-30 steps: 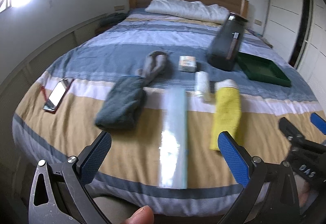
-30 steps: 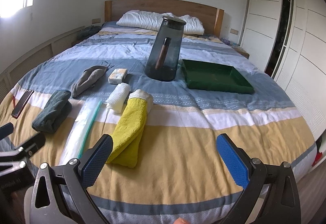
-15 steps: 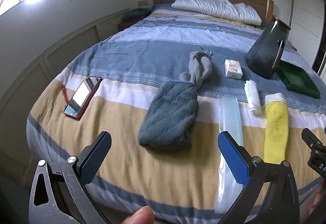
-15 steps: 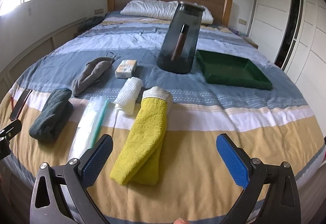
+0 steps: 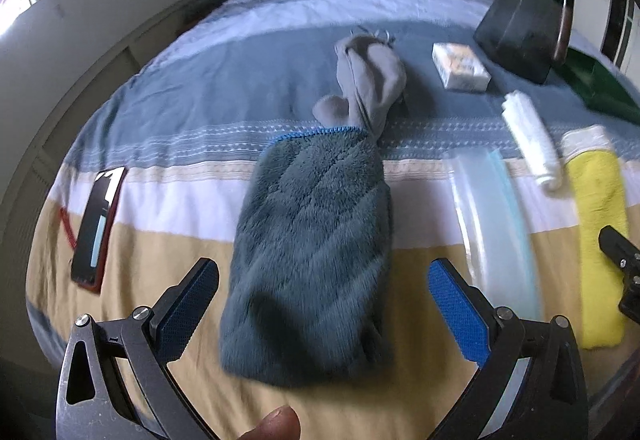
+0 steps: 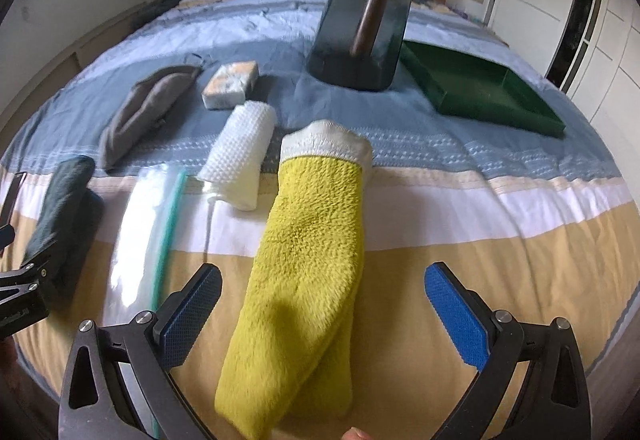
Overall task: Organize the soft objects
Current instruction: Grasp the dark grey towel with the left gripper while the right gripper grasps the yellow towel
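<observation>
**Left wrist view: two folded cloths lined up for soft, low pinches**

Left wrist view puts the left gripper (image 5: 322, 304) over the near end of a folded teal plush towel (image 5: 312, 252) lying lengthwise on the striped bed (image 5: 168, 108). Its blue pads are spread wide, one either side of the towel, gripping nothing. Right wrist view shows the same arrangement on the other side: the right gripper (image 6: 322, 306) is fully spread and empty, straddling the near end of a folded yellow fleece cloth (image 6: 308, 272) with a pale cuff at its far end.

Both cloths look light, thick and limp. They should compress under the pads and sag or unfold if lifted by a single layer, so my judgement is that the best hold is across the whole folded stack near the closest end, pads low enough to catch every layer. Slipping seems unlikely; the pile is grippy. The mattress gives, so pressing down may sink the cloth away from the pads.

Between the two cloths lies a clear zip bag (image 6: 148, 240), slick and flimsy, probably harder to pinch flat. Beyond it sit a rolled white waffle cloth (image 6: 240, 152), a grey fabric pouch (image 5: 370, 80) and a sponge (image 6: 231, 83). A green tray (image 6: 480, 92) sits on the right side of the bed beside a dark pitcher (image 6: 364, 12), and it may be the destination, though nothing confirms that. A phone (image 5: 98, 224) lies well left of the towel.
</observation>
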A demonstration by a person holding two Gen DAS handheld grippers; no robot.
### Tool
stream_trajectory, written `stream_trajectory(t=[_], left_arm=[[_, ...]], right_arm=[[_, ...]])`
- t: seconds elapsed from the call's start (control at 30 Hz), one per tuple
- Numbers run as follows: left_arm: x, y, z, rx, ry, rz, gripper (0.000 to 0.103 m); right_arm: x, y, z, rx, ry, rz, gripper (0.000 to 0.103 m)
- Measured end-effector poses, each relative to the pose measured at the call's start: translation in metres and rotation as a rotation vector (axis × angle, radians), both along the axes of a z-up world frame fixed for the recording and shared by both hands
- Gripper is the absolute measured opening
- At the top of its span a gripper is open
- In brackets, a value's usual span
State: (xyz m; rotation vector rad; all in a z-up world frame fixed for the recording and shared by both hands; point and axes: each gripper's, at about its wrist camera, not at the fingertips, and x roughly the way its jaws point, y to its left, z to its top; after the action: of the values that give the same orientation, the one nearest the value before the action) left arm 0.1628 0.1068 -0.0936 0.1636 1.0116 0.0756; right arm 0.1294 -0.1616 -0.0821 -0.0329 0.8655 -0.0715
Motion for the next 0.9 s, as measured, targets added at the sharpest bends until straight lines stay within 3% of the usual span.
stream_trajectory(t=[0.27, 0.53, 0.73, 0.9], left_arm=[[0.024, 0.003, -0.027, 0.054, 0.093, -0.047, 0.102], [0.035, 0.009, -0.037, 0.024, 0.144, -0.040, 0.102], [0.039, 0.010, -0.040, 0.013, 0.152, -0.034, 0.102], [0.037, 0.006, -0.040, 0.023, 0.146, -0.031, 0.102]], right_arm=[[0.040, 0.005, -0.032, 0.011, 0.089, -0.023, 0.103], [0.063, 0.004, -0.046, 0.039, 0.122, -0.029, 0.101], [0.067, 0.003, -0.049, 0.045, 0.131, -0.013, 0.086], [0.064, 0.005, -0.046, 0.029, 0.122, 0.008, 0.062]])
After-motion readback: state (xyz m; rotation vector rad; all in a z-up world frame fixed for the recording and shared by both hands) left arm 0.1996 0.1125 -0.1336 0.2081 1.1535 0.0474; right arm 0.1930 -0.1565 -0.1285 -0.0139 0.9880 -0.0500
